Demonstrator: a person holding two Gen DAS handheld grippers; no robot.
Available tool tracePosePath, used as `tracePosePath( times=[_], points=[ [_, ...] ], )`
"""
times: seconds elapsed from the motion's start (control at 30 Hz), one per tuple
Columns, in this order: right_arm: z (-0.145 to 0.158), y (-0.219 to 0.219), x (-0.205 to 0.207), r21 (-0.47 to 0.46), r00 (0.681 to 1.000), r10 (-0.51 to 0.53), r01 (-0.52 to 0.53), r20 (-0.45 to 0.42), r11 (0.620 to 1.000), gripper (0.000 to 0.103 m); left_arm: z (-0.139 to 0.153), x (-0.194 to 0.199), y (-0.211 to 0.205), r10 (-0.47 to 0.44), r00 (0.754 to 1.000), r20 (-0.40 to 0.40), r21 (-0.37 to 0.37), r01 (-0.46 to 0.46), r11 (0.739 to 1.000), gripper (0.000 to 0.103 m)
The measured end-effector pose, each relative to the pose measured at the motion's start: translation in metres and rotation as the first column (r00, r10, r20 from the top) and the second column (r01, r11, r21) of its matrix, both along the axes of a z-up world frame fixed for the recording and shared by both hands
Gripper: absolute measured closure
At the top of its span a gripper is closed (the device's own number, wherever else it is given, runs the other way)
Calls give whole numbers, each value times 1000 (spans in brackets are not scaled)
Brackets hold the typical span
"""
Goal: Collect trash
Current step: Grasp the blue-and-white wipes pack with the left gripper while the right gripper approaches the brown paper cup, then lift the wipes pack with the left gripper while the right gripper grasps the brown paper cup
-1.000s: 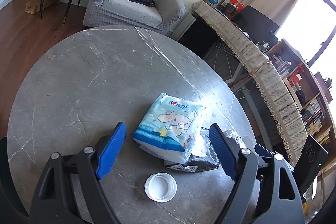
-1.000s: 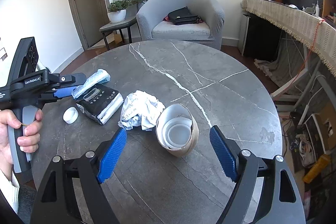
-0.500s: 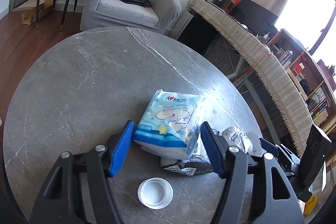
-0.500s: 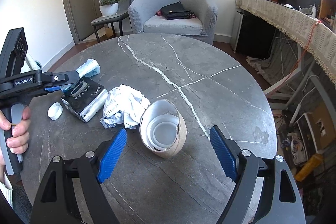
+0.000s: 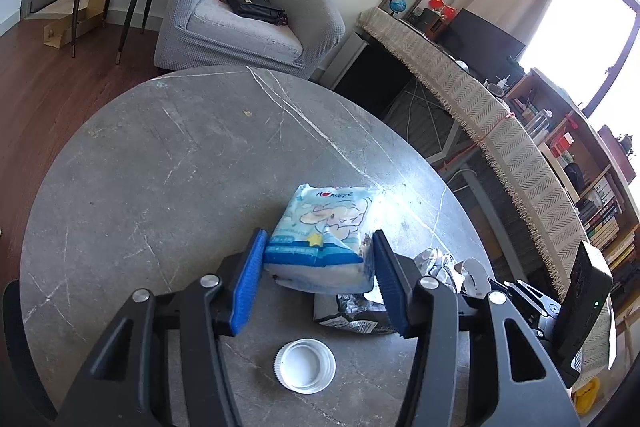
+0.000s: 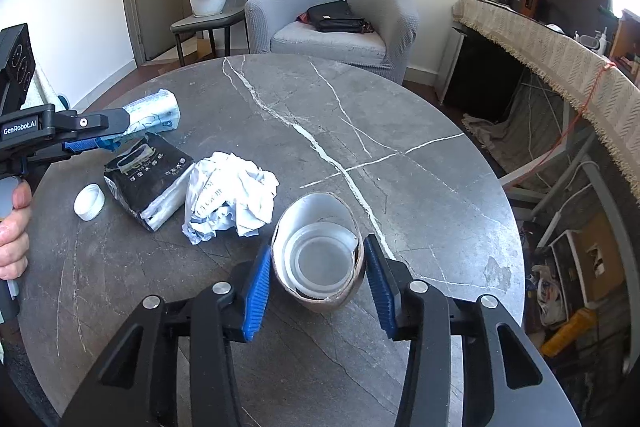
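The left gripper (image 5: 318, 275) clamps a pale-blue cartoon tissue pack (image 5: 326, 231). The right gripper (image 6: 316, 287) pinches a dented brown paper cup (image 6: 318, 255), apparently touching. Crumpled paper (image 6: 230, 197) and a black packet (image 6: 146, 183) lie near

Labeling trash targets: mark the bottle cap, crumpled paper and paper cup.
bottle cap (image 5: 307, 365): left wrist view, inner face.
crumpled paper (image 6: 232, 197): right wrist view, middle of wad.
paper cup (image 6: 318, 301): right wrist view, lower outer wall.

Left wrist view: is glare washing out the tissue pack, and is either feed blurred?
Left wrist view: sun glare bleaches the far right corner of the tissue pack and the table beside it, window blown out; right wrist view: evenly lit, paper cup sharp; both bend straight lines at the edges.
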State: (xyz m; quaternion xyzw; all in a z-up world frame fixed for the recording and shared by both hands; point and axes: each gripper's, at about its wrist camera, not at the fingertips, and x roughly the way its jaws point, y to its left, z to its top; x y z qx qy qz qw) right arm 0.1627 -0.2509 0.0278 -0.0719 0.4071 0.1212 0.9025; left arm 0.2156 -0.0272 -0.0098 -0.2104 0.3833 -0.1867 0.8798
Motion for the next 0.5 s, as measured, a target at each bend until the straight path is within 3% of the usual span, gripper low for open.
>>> tracePosePath(
  times=[0.2, 0.37, 0.5],
  points=[
    [16, 5, -2, 29, 999, -10, 8, 43, 1000, 58, 8, -5, 14, 26, 999, 23, -8, -26, 1000, 48],
    [18, 6, 2, 184, 1000, 3, -2, -4, 983, 58, 15, -9, 27, 43, 998, 38, -8, -43, 999, 48],
    [22, 11, 3, 187, 1000, -9, 5, 20, 982, 58, 17, -11, 32, 39, 998, 41, 7, -39, 999, 48]
  ],
)
